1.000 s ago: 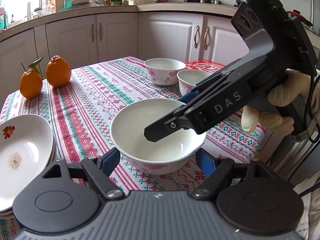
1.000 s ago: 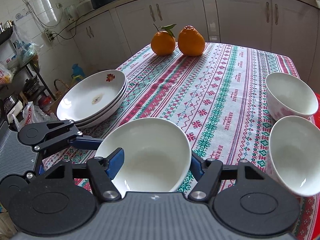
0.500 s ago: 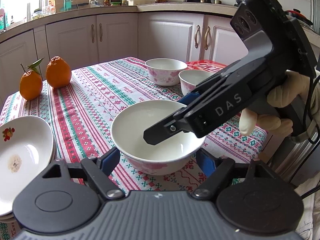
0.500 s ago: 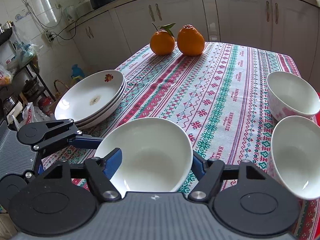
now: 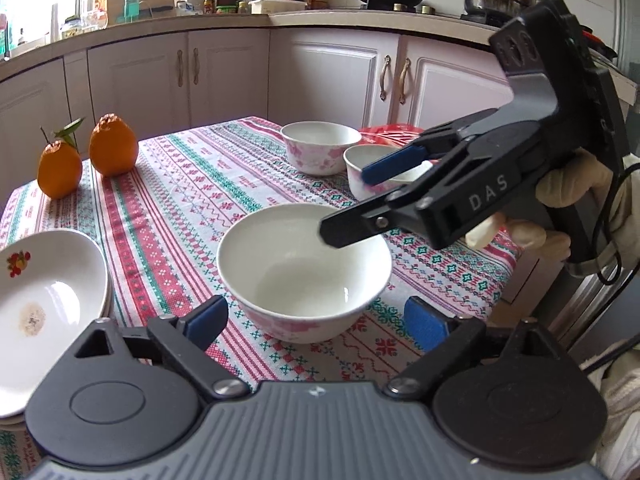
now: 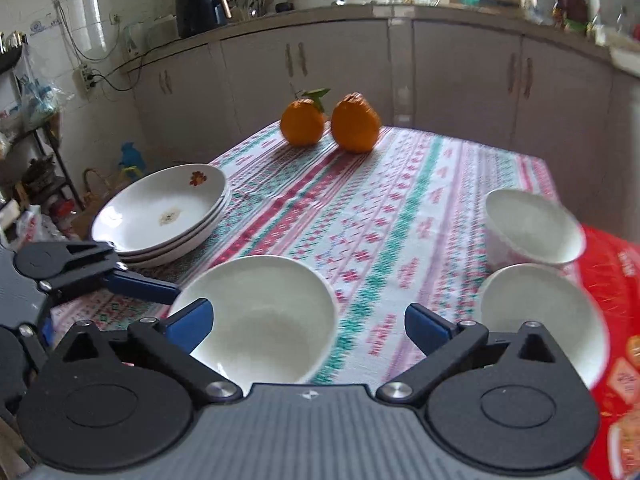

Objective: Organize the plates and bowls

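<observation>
**Near bowl free on the table, both grippers spread**

While the near bowl [image 5: 304,272] sits upright on the striped tablecloth [image 5: 192,200], we find no finger touching it in the left wrist view. It stands between the blue pads of our left gripper [image 5: 316,320], whose fingers are spread wide with a gap on either side of the bowl. The same bowl [image 6: 256,316] appears low in the right wrist view, with the left finger of our right gripper [image 6: 308,320] over its near-left rim and the right finger off beyond its right side.

We see the right gripper [image 5: 360,204] raised above the bowl's far-right rim, tilted downward, its two fingers held apart. A gloved hand [image 5: 568,200] holds its grip.

Beyond it, two more bowls stand close together at the table's far corner: the far bowl [image 5: 320,146] and the second bowl [image 5: 372,176], whether touching we cannot tell. A red bag [image 6: 616,320] lies beside them. A stack of plates [image 6: 164,212] rests at the table's left edge, the top plate bearing a small fruit motif. Two oranges [image 6: 332,124] sit side by side at the far end, one with a leaf. Cabinets [image 5: 340,76] line the walls behind.
</observation>
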Demonstrator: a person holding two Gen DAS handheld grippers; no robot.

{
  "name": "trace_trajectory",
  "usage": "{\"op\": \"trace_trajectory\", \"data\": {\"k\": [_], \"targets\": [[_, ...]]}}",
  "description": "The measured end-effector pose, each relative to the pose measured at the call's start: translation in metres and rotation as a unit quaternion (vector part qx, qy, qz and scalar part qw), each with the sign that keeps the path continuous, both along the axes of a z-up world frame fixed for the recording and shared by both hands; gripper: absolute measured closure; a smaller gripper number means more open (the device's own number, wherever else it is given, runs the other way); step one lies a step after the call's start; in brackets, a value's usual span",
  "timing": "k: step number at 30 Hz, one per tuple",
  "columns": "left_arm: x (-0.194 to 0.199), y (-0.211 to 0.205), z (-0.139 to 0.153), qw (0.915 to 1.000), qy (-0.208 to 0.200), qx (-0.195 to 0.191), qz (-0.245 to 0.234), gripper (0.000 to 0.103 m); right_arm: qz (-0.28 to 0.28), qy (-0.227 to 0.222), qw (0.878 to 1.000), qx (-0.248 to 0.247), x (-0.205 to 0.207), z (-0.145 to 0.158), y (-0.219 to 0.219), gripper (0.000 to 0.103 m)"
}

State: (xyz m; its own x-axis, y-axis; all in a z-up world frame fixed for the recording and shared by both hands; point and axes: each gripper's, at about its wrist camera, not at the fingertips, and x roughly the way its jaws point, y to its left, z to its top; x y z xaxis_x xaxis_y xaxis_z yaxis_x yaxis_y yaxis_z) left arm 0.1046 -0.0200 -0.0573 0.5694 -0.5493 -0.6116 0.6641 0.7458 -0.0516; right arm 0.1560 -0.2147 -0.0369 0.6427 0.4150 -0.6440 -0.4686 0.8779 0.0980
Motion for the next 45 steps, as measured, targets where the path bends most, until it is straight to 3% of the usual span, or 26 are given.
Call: {"op": "trace_trajectory", "data": {"k": [6, 16, 25, 36, 45], "targets": [[-0.004, -0.006, 0.019, 0.9997, -0.015, 0.011, -0.018, 0.003, -0.035, -0.046, 0.997, -0.043, -0.025, 0.011, -0.019, 0.000], [0.015, -0.038, 0.045, 0.9980, -0.033, 0.017, -0.051, 0.002, -0.100, -0.070, 0.987, -0.109, -0.047, 0.004, -0.056, 0.000], [0.050, -0.086, 0.048, 0.9956, -0.026, 0.014, -0.089, 0.002, -0.124, -0.063, 0.984, -0.111, -0.039, -0.011, -0.080, 0.000], [0.098, -0.146, 0.034, 0.9918, -0.016, 0.047, -0.118, 0.002, -0.131, -0.039, 0.985, -0.101, -0.015, -0.034, -0.103, 0.000], [0.138, -0.165, 0.014, 0.9919, 0.053, 0.033, -0.111, 0.003, -0.102, -0.041, 0.990, -0.091, -0.002, -0.043, -0.110, 0.000]]}}
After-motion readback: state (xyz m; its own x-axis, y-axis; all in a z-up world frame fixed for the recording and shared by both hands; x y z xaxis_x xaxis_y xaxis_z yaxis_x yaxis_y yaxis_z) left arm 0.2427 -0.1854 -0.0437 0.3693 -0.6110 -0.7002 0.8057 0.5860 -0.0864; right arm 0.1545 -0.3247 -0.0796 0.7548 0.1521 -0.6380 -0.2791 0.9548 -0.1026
